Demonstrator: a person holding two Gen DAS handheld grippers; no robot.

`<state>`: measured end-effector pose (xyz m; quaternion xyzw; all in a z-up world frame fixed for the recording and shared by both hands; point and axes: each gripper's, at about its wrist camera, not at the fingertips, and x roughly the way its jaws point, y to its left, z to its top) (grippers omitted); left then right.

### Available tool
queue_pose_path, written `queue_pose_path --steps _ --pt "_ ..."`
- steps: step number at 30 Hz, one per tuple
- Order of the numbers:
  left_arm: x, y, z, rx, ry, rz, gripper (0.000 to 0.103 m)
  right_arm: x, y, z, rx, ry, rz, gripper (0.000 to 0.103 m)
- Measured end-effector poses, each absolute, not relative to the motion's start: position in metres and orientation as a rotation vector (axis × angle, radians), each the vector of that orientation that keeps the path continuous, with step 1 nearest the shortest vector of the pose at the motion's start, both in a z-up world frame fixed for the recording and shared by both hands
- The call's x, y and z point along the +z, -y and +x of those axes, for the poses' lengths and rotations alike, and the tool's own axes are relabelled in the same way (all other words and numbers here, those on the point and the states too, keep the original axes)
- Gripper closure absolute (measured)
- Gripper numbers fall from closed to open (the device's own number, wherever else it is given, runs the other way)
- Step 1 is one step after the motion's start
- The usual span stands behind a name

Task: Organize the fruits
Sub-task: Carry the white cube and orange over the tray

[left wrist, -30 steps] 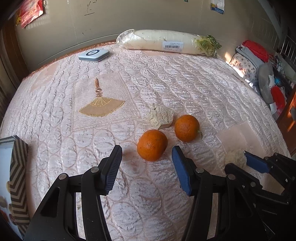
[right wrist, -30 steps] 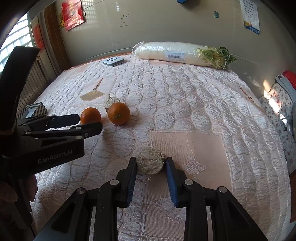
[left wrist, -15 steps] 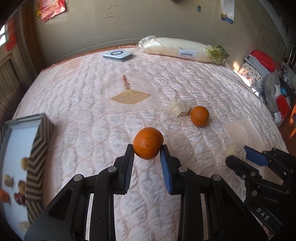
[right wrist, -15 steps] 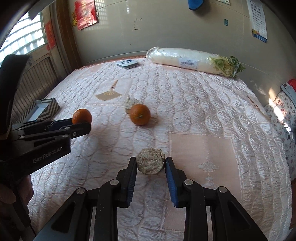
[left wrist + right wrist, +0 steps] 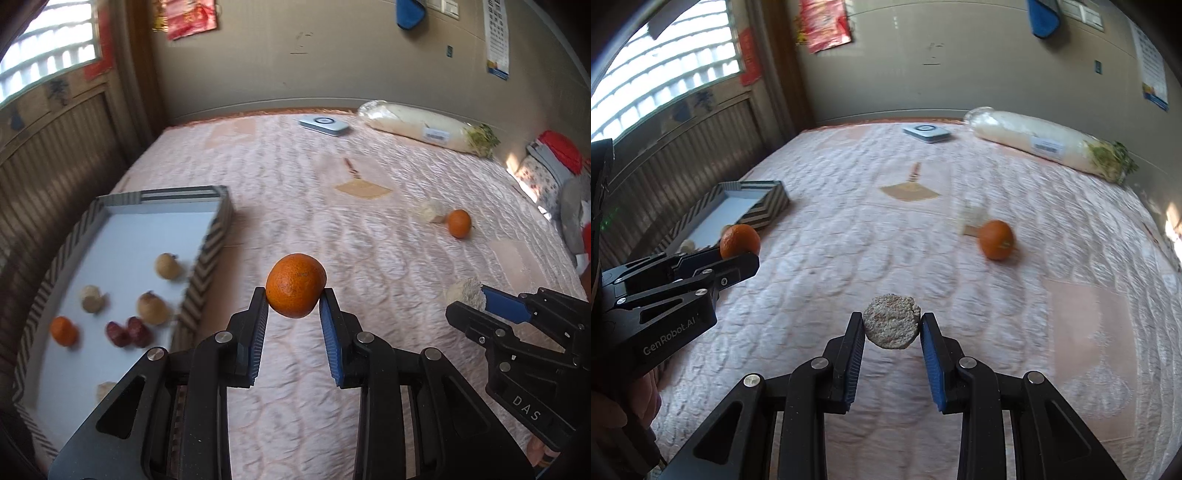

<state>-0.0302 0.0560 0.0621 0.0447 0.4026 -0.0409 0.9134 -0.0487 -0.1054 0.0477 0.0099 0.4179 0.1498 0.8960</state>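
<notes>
Currently the left gripper (image 5: pixel 293 297) is closed on an orange (image 5: pixel 296 285), held clear of the bedspread (image 5: pixel 332 206), just right of the box (image 5: pixel 207 251). The right gripper (image 5: pixel 892 326) is closed on a beige disc (image 5: pixel 892 326), also lifted. A second orange (image 5: pixel 996 239) lies on the bedspread, touching a pale chunk (image 5: pixel 971 218). The box holds one orange (image 5: pixel 63 331) and other fruits.

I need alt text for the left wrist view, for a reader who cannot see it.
The left gripper holds an orange above a pink quilted bed. At left lies a striped tray with small fruits; at right the right gripper holds a pale rough piece, and another orange rests farther back.
</notes>
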Motion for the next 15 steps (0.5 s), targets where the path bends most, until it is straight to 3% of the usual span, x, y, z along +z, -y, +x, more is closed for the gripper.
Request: queue_pose_path --steps 15 --pt "0.075 -0.142 -0.051 0.088 -0.781 0.015 0.075 0.059 0.013 -0.049 0.471 -0.839 -0.076 0.073"
